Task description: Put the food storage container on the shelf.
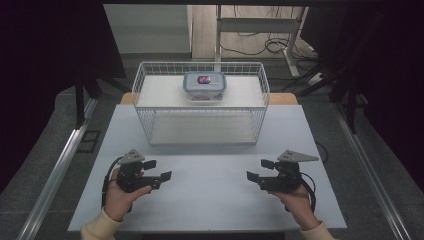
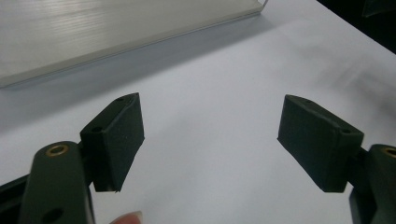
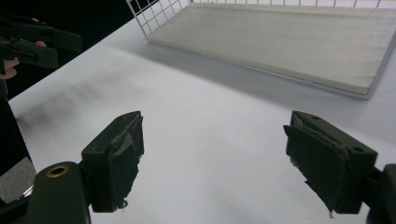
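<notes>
**Box sits dead ahead, between two idle grippers**

High view: the box (image 1: 205, 85) lies in the basket (image 1: 142, 100) at the table's (image 1: 210, 200) far side, long axis crosswise. Left gripper (image 1: 158, 170) and right gripper (image 1: 259, 169) look about equally far from it.

Left gripper view: jaws spread wide, holding nothing.

Right gripper view: jaws likewise wide and empty, with the basket's wooden floor (image 3: 299, 42) ahead.

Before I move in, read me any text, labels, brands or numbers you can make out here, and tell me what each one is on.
No text can be read.
Clear plastic lidded container with a blue rim, on the upper shelf of the white wire rack: a red and dark patch shows through its lid, too small and blurred to read.
Left gripper, right gripper and white table: no markings visible.
</notes>
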Motion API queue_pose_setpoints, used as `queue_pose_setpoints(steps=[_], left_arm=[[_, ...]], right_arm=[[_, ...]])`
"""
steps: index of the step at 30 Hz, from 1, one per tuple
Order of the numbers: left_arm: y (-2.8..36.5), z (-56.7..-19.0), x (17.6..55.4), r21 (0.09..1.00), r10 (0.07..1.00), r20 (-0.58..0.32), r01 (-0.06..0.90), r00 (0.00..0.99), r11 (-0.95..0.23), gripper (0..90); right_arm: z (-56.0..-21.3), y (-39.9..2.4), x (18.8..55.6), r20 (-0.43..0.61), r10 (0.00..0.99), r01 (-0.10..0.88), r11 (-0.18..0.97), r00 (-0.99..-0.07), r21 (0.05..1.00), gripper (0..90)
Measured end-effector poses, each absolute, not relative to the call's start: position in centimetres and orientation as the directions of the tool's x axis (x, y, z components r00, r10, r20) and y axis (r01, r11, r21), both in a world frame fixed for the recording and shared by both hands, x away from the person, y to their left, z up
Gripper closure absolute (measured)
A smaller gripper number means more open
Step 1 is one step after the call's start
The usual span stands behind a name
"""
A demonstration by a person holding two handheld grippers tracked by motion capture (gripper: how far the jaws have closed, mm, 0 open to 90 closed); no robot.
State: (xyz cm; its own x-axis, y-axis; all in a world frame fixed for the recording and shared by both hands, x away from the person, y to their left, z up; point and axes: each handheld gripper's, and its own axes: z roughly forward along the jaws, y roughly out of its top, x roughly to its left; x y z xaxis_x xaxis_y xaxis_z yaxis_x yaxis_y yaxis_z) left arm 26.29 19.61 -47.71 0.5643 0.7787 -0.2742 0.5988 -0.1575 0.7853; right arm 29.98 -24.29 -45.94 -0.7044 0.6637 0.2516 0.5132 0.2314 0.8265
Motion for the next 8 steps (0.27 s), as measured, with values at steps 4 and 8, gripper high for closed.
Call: queue_pose_setpoints(steps=[4, 8], left_arm=[[19.69, -47.63, 26.16, 0.793, 0.782, -0.269, 0.59, 0.562, -0.15, 22.3], [19.89, -47.78, 26.09, 0.788, 0.769, -0.312, 0.604, 0.558, -0.119, 23.2]], right_arm=[[-46.07, -23.97, 29.87, 0.236, 0.665, 0.497, 0.234, -0.709, 0.835, 19.5], [-46.42, -23.83, 29.71, 0.228, 0.667, 0.497, 0.244, -0.709, 0.832, 19.4]])
